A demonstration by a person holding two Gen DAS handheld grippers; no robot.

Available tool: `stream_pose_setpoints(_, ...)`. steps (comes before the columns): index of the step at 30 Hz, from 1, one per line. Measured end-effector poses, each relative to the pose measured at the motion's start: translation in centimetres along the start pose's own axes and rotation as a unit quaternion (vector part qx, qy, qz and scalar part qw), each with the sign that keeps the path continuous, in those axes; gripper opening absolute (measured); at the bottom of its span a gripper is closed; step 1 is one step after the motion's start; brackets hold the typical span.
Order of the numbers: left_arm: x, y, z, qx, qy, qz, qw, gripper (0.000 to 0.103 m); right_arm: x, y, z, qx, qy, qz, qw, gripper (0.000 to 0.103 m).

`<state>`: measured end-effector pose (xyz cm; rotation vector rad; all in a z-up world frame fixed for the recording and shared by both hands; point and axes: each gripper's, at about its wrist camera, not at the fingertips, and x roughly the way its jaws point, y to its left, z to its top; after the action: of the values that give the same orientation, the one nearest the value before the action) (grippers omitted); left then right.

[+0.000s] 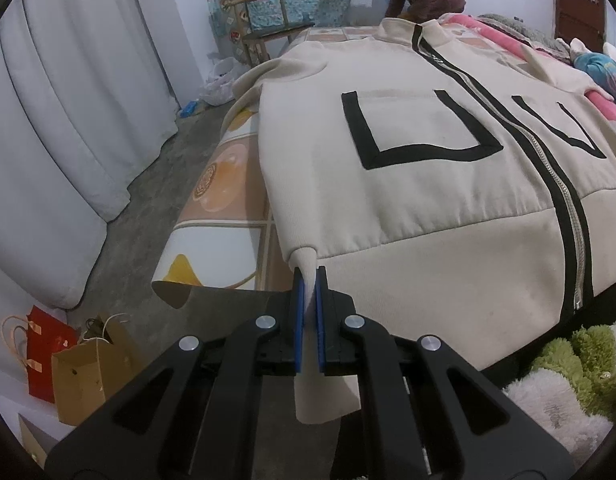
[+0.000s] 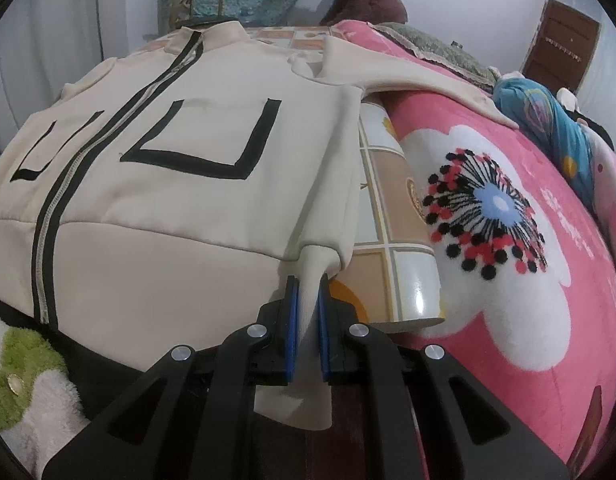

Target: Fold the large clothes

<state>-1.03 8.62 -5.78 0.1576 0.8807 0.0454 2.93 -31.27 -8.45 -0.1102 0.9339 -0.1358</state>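
Black, with blue pads, the left tongs [image 1: 309, 276] sit at the bottom centre of the left wrist view, pressed together on the ribbed hem corner of a large cream zip-front jacket with black pocket outlines [image 1: 420, 184]; a flap of the same cream cloth hangs down below the pads. In the right wrist view the right tongs [image 2: 308, 284] likewise pinch the opposite hem corner of the jacket [image 2: 179, 216], cloth bunched between the blue pads [image 2: 292, 320] and trailing beneath them.

Beyond the tongs the jacket lies front up and spread flat, its black-edged zipper [image 1: 564, 200] closed and running from the hem up to the collar at the top of the frame. It rests on a glossy mat printed with orange and white tiles [image 1: 223, 184], which covers the bed; the mat's curled edge shows at lower left in the left view and just right of the jacket in the right view. A pink fleece blanket with a white flower and a dotted burst pattern [image 2: 508, 240] fills the right side of the right view, touching the mat. One cream sleeve [image 2: 420, 80] stretches out across that blanket.

Lower left in the left view, a red paper bag [image 1: 43, 344] and a brown paper bag [image 1: 87, 376] stand on the grey floor, near white curtains [image 1: 67, 100]. Far back, a wooden chair [image 1: 263, 24] stands before a blue patterned cloth.
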Motion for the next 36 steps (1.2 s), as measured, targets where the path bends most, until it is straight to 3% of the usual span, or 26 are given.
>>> stream_pose_setpoints(36,0.8,-0.9,-0.4,0.006,0.031,0.019,0.9993,0.006,-0.2,0.0,-0.8,0.0,-0.004,0.003,1.0,0.01)
